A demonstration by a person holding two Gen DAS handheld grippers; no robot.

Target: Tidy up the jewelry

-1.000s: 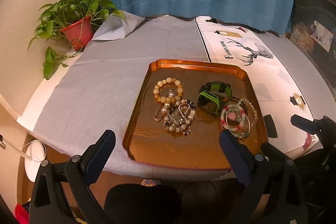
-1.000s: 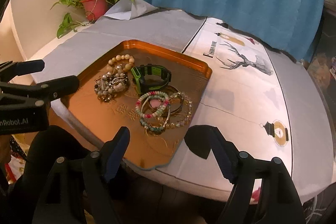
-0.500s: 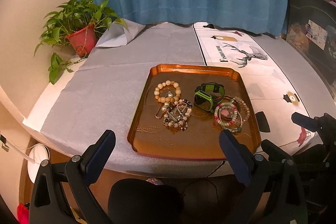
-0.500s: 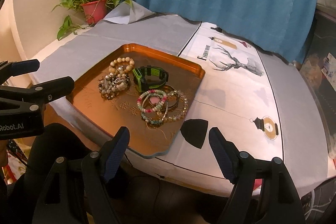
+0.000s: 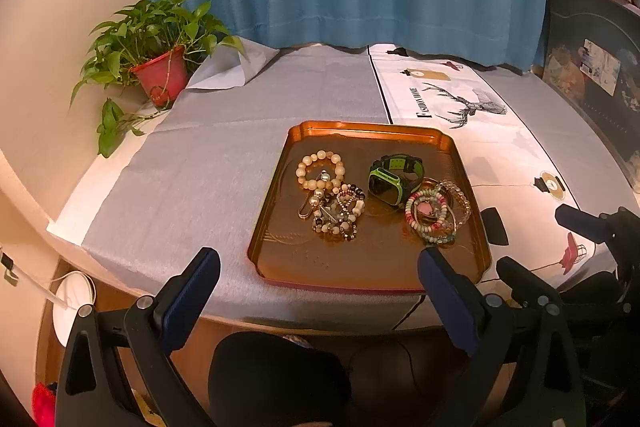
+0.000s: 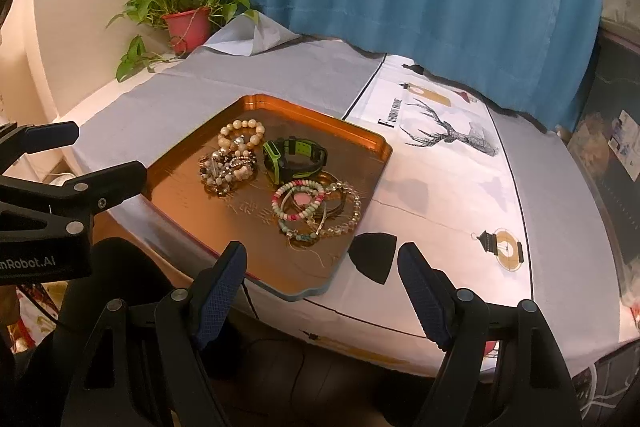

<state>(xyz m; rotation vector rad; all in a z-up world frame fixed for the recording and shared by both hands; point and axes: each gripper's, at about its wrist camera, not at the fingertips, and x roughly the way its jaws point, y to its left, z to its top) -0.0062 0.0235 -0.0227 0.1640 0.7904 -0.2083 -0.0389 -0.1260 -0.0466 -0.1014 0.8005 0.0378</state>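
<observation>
The left tongs [image 5: 318, 267] are held apart, empty, short of the surface [image 5: 192, 187]; on the copper-coloured metal tray [image 5: 280, 251] a cream beaded bracelet [image 5: 320, 170] is seen, a tangle of mixed beads [image 5: 338, 213] just below it, then a black-and-green watch [image 5: 394, 179], then stacked pastel bracelets [image 5: 436, 213]; the right tongs [image 6: 320, 269] are spread wide, gripping nothing, near the tray's corner.

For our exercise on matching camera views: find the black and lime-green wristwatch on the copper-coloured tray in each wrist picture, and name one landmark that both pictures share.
Left wrist view: the black and lime-green wristwatch lies right of centre, in the far right part of the copper-coloured metal tray.
Right wrist view: the wristwatch lies just left of centre, near the tray's far edge.
Shared landmark: the red-potted green plant, upper left in both.
</observation>
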